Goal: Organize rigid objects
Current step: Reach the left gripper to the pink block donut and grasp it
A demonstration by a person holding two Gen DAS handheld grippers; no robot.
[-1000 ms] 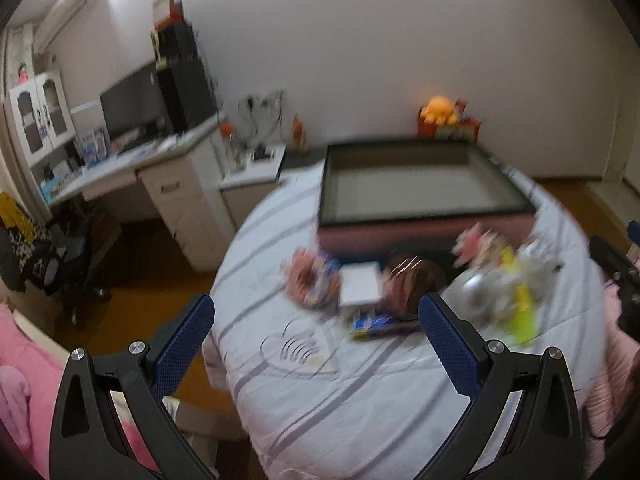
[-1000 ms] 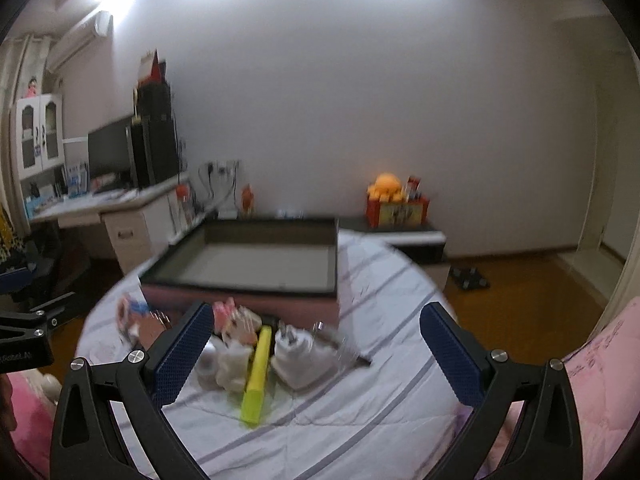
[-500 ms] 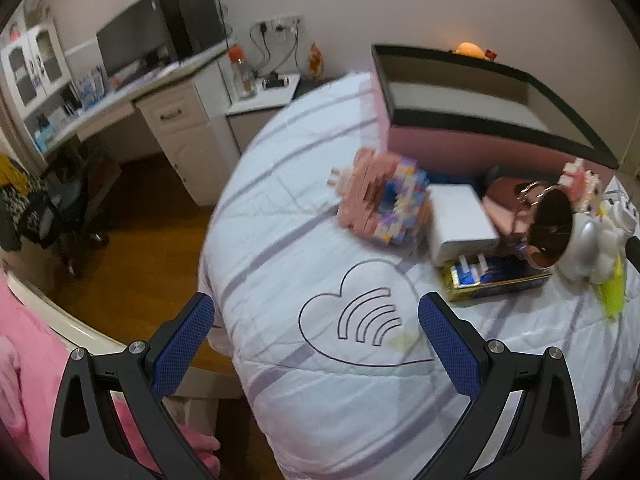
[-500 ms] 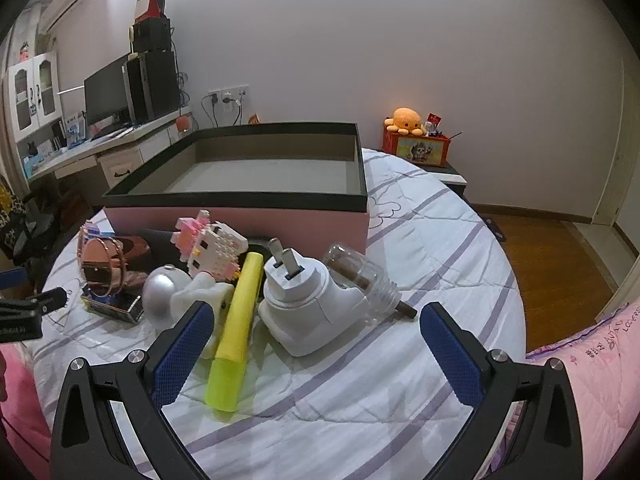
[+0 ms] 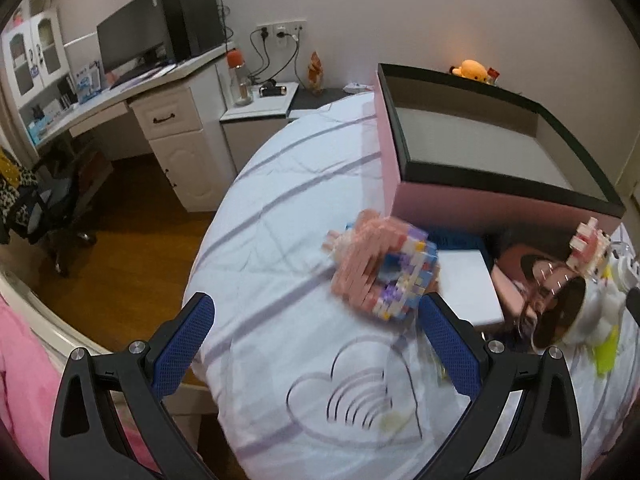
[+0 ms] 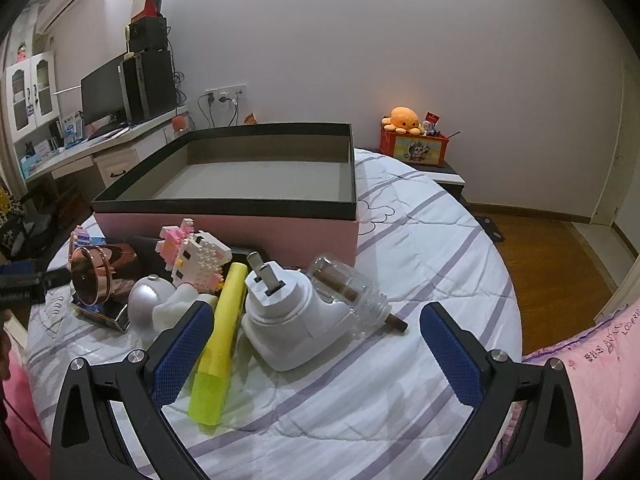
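Note:
A pink box with a black rim (image 5: 500, 184) (image 6: 240, 204) stands open and empty on the round bed. In front of it lies a row of small objects. In the left wrist view my left gripper (image 5: 316, 344) is open, just short of a pink and blue brick model (image 5: 380, 268), with a white box (image 5: 468, 284) and a copper cup (image 5: 556, 312) to its right. In the right wrist view my right gripper (image 6: 316, 348) is open around a white plug adapter (image 6: 288, 316), with a yellow marker (image 6: 220, 332), a clear jar (image 6: 348, 292) and a pink-white brick figure (image 6: 196, 256) close by.
The bed's white striped cover (image 6: 420, 232) drops off to a wooden floor (image 5: 120, 248) on the left. A desk with a monitor (image 5: 132, 44) and a nightstand (image 5: 260, 108) stand behind. A red box with an orange plush (image 6: 412, 140) sits at the back right.
Both grippers have moved down and closer to the objects. The brick model now lies just ahead of the left fingers, and the plug adapter lies between the right fingers. Both stay open.

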